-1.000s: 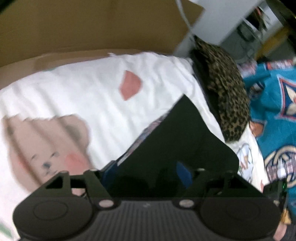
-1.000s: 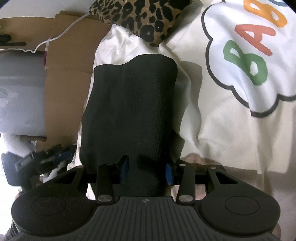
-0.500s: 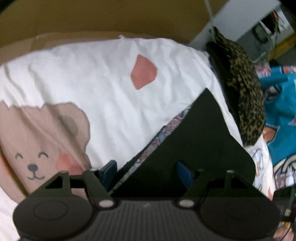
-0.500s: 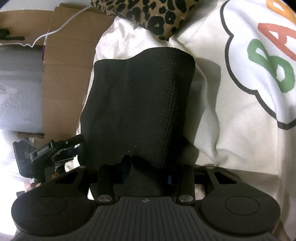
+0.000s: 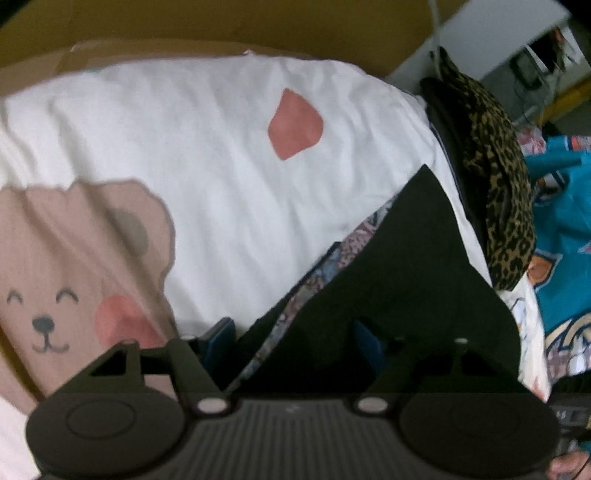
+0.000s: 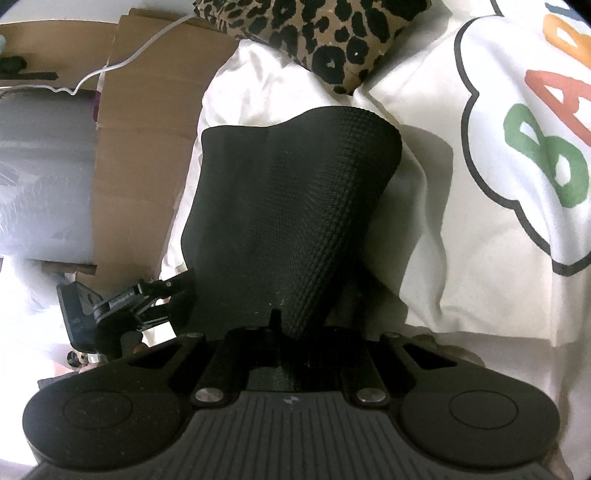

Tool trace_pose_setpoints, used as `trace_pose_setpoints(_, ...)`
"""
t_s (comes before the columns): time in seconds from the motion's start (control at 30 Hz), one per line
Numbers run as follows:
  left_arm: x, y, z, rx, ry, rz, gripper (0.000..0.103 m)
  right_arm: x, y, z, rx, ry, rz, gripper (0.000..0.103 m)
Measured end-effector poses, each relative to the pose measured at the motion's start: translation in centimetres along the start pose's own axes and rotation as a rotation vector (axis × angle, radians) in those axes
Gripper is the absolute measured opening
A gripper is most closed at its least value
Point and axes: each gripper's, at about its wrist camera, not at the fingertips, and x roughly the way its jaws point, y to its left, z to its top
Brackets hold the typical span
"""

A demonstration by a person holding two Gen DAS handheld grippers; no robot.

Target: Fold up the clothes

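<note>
A black textured garment lies on the white printed bed cover. Its near edge is bunched in my right gripper, whose jaws are closing and pinch the fabric. In the left wrist view the same black garment shows a patterned inner layer along its edge. My left gripper hovers low over that edge. Its blue pads stand wide apart and are closing a little, with the garment's edge between them but not pressed. The left gripper also shows at the garment's left side in the right wrist view.
A leopard-print cushion lies past the garment's far end. Brown cardboard with a white cable borders the bed. A teal printed cloth lies beyond the cushion. A bear print marks the cover.
My right gripper's jaws have closed onto the black garment's near edge and bunched it. My left gripper has come down and across, so the garment's patterned edge now sits between its pads.
</note>
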Motion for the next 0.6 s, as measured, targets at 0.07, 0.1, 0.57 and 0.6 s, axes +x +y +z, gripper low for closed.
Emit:
trace_pose_setpoints(0.07,0.4,-0.2,-0.2,-0.015,0.014,-0.01,0.068,-0.3,-0.1,0.4,0.005,-0.01,0.002,0.008)
trace_pose_setpoints(0.1,0.6,-0.3,-0.2,-0.021,0.019,-0.018,0.068,-0.6,-0.1,0.7,0.006,-0.014,0.0,0.008)
trace_pose_setpoints(0.57,1.6,-3.1,-2.5,-0.095,0.067,-0.119,0.053,-3.0,-0.5,5.5,-0.019,-0.048,-0.011,0.008)
trace_pose_setpoints(0.6,1.7,-3.2,-2.4,-0.1,0.066,-0.122,0.052,-2.9,-0.6,5.5,-0.016,-0.044,-0.016,0.008)
